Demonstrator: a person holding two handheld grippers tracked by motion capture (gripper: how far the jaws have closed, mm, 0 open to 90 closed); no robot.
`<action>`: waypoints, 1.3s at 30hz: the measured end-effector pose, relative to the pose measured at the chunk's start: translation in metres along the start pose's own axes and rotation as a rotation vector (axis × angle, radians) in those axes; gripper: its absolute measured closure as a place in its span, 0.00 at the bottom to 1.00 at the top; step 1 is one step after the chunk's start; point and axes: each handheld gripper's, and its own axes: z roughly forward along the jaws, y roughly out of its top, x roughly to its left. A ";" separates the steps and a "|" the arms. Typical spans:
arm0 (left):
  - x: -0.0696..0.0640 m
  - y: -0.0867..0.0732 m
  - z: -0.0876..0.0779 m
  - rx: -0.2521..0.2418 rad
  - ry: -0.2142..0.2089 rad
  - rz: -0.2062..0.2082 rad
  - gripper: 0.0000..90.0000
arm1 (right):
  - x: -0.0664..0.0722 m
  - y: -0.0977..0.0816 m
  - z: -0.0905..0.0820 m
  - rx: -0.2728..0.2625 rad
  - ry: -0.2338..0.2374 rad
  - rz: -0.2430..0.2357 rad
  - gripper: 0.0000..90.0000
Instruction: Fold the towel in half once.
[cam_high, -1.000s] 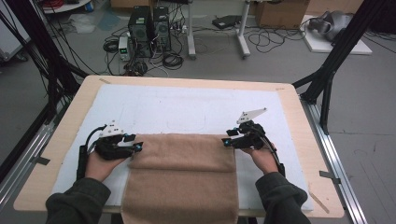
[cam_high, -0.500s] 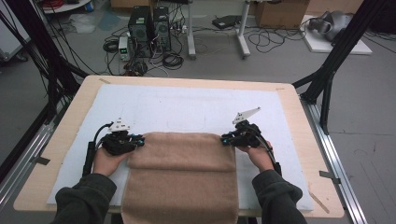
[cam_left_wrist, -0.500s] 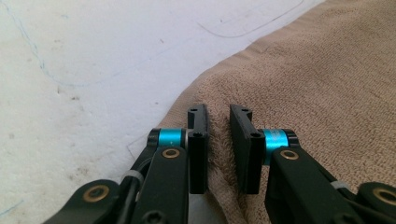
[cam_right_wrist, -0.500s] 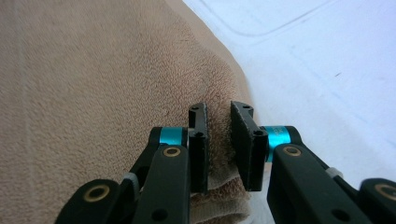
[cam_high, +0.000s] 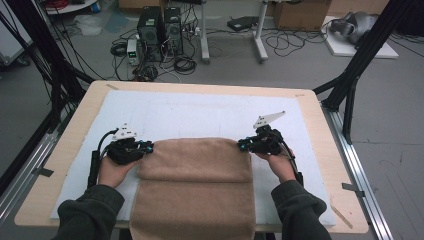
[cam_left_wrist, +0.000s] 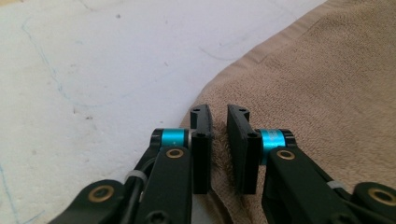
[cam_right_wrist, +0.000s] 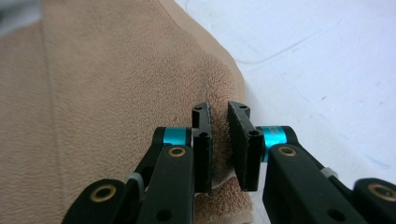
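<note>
A tan towel (cam_high: 195, 170) lies on the white mat (cam_high: 200, 110) and hangs over the table's near edge. My left gripper (cam_high: 147, 147) is at the towel's far left corner. In the left gripper view its jaws (cam_left_wrist: 218, 114) have just been closing and now pinch the towel's edge (cam_left_wrist: 327, 84). My right gripper (cam_high: 243, 145) is at the far right corner. In the right gripper view its jaws (cam_right_wrist: 218, 112) have also just been closing, and a raised fold of towel (cam_right_wrist: 116, 84) sits pressed between the pads.
The wooden table (cam_high: 200, 87) has metal rails along both sides. Black frame legs (cam_high: 350, 85) stand at the back right. Computer towers (cam_high: 160, 25) and cables sit on the floor behind the table. Bare mat stretches beyond the towel.
Both pairs of jaws have closed from half open onto the towel's far corners. The hands have hardly shifted, and the towel lies where it was.
</note>
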 end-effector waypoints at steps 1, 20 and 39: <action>-0.002 0.002 -0.003 0.001 -0.004 0.006 0.92 | 0.001 0.001 -0.003 -0.006 -0.001 -0.005 0.89; -0.057 -0.024 -0.106 -0.078 -0.111 0.128 0.67 | 0.087 -0.037 -0.068 -0.110 0.076 -0.166 0.70; 0.000 -0.017 0.016 0.132 0.006 0.032 0.45 | 0.002 -0.039 0.006 0.075 -0.079 -0.015 0.43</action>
